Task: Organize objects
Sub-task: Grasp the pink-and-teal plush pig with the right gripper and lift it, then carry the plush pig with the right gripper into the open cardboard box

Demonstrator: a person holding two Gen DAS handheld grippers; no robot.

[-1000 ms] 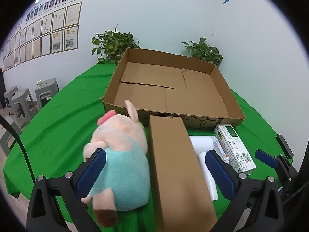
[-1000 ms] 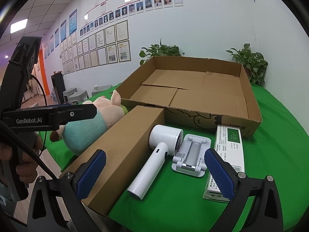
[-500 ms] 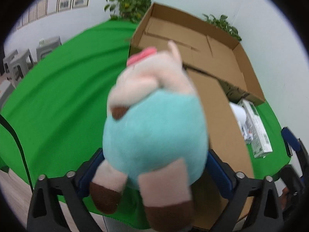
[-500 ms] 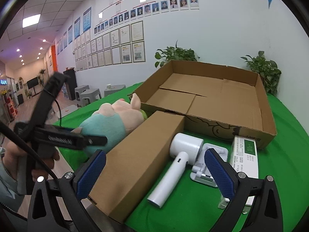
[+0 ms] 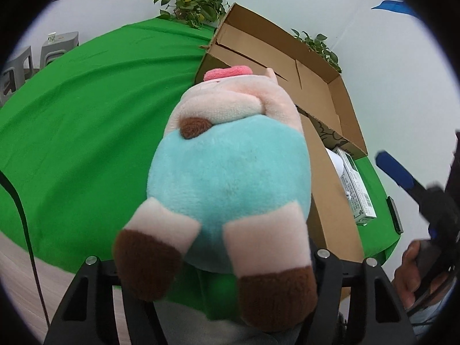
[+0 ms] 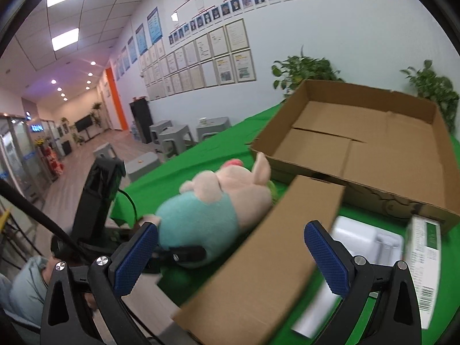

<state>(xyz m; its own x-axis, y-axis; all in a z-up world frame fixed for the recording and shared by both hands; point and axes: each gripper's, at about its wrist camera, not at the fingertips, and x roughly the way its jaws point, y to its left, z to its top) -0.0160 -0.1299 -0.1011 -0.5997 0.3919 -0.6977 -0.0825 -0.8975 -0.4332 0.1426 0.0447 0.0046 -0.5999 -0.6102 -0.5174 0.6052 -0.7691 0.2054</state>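
The left gripper (image 5: 221,261) is clamped on the plush pig (image 5: 230,178), which fills the space between its fingers with its brown-tipped feet toward the camera and its pink head pointing away toward the open carton (image 5: 302,66); the finger pads themselves are hidden behind the teal body. Seen from the right wrist camera the pig (image 6: 212,210) sits low by the near edge of the green tablecloth (image 6: 201,155), pressed against the left side of the long brown box (image 6: 267,261), and I cannot tell whether it rests on the cloth or hangs just above it. The long box lies lengthwise between the pig and the small items, its far end touching the carton's front wall (image 6: 382,198). The right gripper (image 6: 230,261) hangs released, its blue pads spread wide over the near end of that box, holding nothing. Right of the box lie a white dryer (image 6: 353,238), blurred, and just beside it a white-and-green carton of medicine (image 6: 425,261) near the table's right edge. The big carton's floor (image 6: 373,143) is bare cardboard. Left of the pig, broad green cloth lies open to the table's rim.
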